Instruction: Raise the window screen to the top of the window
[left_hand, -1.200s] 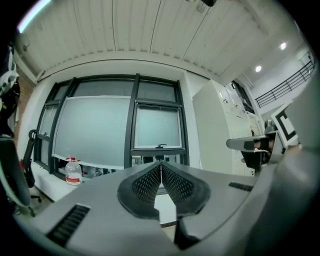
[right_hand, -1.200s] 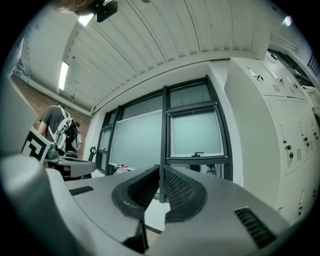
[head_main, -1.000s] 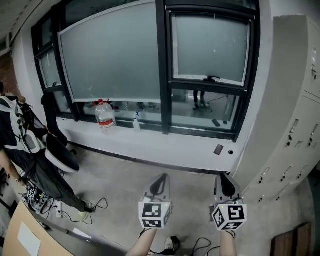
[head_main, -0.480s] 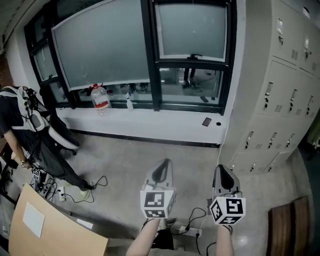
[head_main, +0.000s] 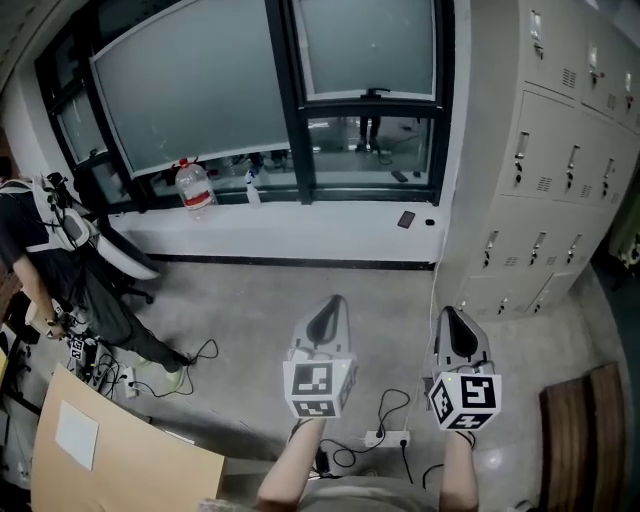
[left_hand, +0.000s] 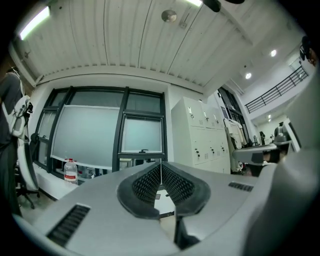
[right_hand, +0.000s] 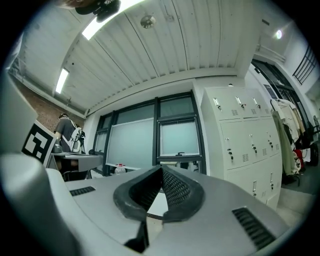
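From the head view, the left gripper (head_main: 329, 302) and right gripper (head_main: 448, 313) hover over smooth concrete floor (head_main: 240, 310), well apart from the far window. There the window screen (head_main: 190, 90), a flat frosted grey sheet in a black frame, ends near a clear water bottle (head_main: 193, 188) on the white sill (head_main: 300, 240).

In the left gripper view, the dimpled black pads (left_hand: 145, 182) meet at their tips with nothing between them.

In the right gripper view, the textured pads (right_hand: 175, 190) are likewise pressed together and empty.

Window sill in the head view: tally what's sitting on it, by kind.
Large water bottle: 1
Spray bottle: 1
Dark phone-like slab: 1
Small dark round object: 1
Total: 4
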